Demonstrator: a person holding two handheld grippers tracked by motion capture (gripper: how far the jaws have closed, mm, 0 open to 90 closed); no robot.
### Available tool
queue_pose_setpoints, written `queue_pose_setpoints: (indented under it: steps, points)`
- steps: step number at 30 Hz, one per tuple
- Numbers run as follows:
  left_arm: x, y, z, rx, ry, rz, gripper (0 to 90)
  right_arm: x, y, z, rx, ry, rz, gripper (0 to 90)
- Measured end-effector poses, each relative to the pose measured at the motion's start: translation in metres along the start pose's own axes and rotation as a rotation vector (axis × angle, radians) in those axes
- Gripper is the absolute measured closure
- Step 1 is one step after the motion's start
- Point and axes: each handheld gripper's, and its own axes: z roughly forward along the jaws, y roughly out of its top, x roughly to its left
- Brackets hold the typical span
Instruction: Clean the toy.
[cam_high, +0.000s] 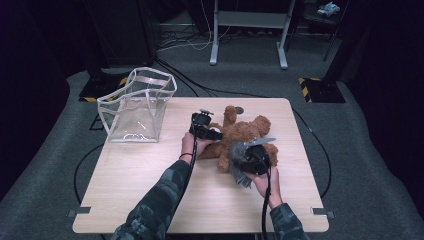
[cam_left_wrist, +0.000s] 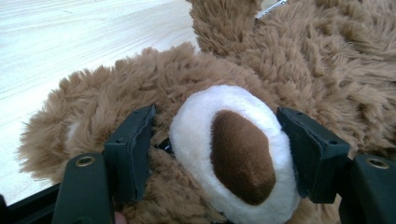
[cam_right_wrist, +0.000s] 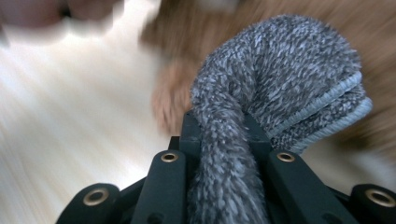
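Two grippers are working on one brown teddy bear (cam_high: 247, 136), which lies on the wooden table (cam_high: 150, 175) a little right of the middle. With my left gripper (cam_left_wrist: 215, 154) I hold the bear by its head: the two black jaws stand on each side of the white snout (cam_left_wrist: 233, 154), and their pads press into the fur there, so they are half spread and pinching the snout. I judge that this grip is there to keep the toy steady, so that it does not slide while the other hand works on it. My right gripper (cam_right_wrist: 223, 140) is pressed almost together on a grey cloth (cam_right_wrist: 280, 84), a fluffy one with a stitched edge; the cloth runs between the jaws and hangs folded over their tips, above the bear's body. In the high view the right gripper (cam_high: 252, 157) is over the lower part of the bear, with the grey cloth (cam_high: 240, 152) bunched under it. I think the cloth is held like this to wipe the fur, or to lay it over the toy, but I cannot tell which. A clear plastic bag (cam_high: 137, 105) stands upright and open near the far left corner of the table, well apart from the bear.
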Motion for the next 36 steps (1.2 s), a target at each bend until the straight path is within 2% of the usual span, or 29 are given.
queue_pose_setpoints:
  steps: [1, 2, 4, 5, 7, 10, 13, 15, 18, 23, 25, 27, 30, 33, 36]
  points:
    - [0.000, 0.000, 0.000, 0.003, 0.000, -0.001, 31.3, -0.002, 0.009, -0.004, -0.027, -0.013, -0.015, 75.9]
    - [0.000, 0.001, 0.000, 0.003, -0.001, 0.001, 31.3, -0.002, 0.018, -0.007, -0.040, -0.021, 0.004, 75.9]
    - [0.002, 0.002, 0.000, 0.012, -0.011, -0.004, 31.3, -0.003, 0.034, -0.004, -0.047, -0.027, -0.003, 75.9]
    - [0.002, 0.002, 0.000, 0.015, -0.015, -0.011, 31.3, -0.004, 0.039, 0.003, -0.039, -0.023, -0.001, 75.8]
    - [0.003, 0.003, 0.000, 0.020, -0.022, -0.014, 31.3, -0.003, 0.043, 0.021, 0.017, -0.014, 0.012, 75.8]
    - [0.005, 0.004, -0.001, 0.032, -0.030, -0.008, 31.3, 0.001, 0.036, 0.047, 0.085, -0.011, 0.008, 76.0]
    - [0.006, 0.004, -0.002, 0.055, -0.038, -0.004, 31.3, 0.010, 0.020, 0.062, 0.133, -0.033, -0.028, 76.4]
    - [0.007, 0.004, -0.001, 0.054, -0.048, -0.002, 31.4, 0.013, 0.011, 0.063, 0.137, -0.059, -0.043, 76.6]
    - [0.008, 0.004, -0.001, 0.062, -0.056, -0.013, 31.4, 0.016, 0.001, 0.059, 0.157, -0.067, -0.077, 76.9]
    - [0.009, 0.005, -0.001, 0.064, -0.058, -0.013, 31.4, 0.016, -0.010, 0.053, 0.212, -0.054, -0.083, 77.1]
    - [0.009, 0.006, -0.001, 0.070, -0.059, -0.012, 31.4, 0.016, -0.010, 0.050, 0.213, -0.050, -0.082, 76.9]
    - [0.008, 0.006, 0.000, 0.064, -0.053, -0.027, 31.4, 0.018, -0.004, 0.043, 0.167, -0.015, -0.064, 76.7]
    - [0.008, 0.007, 0.000, 0.070, -0.052, -0.023, 31.4, 0.030, 0.014, 0.038, 0.128, 0.009, -0.092, 76.6]
    - [0.007, 0.007, 0.000, 0.074, -0.048, -0.022, 31.4, 0.039, 0.025, 0.056, 0.139, 0.022, -0.132, 76.6]
    - [0.007, 0.007, 0.000, 0.076, -0.049, -0.023, 31.4, 0.041, 0.022, 0.086, 0.177, 0.040, -0.108, 76.7]
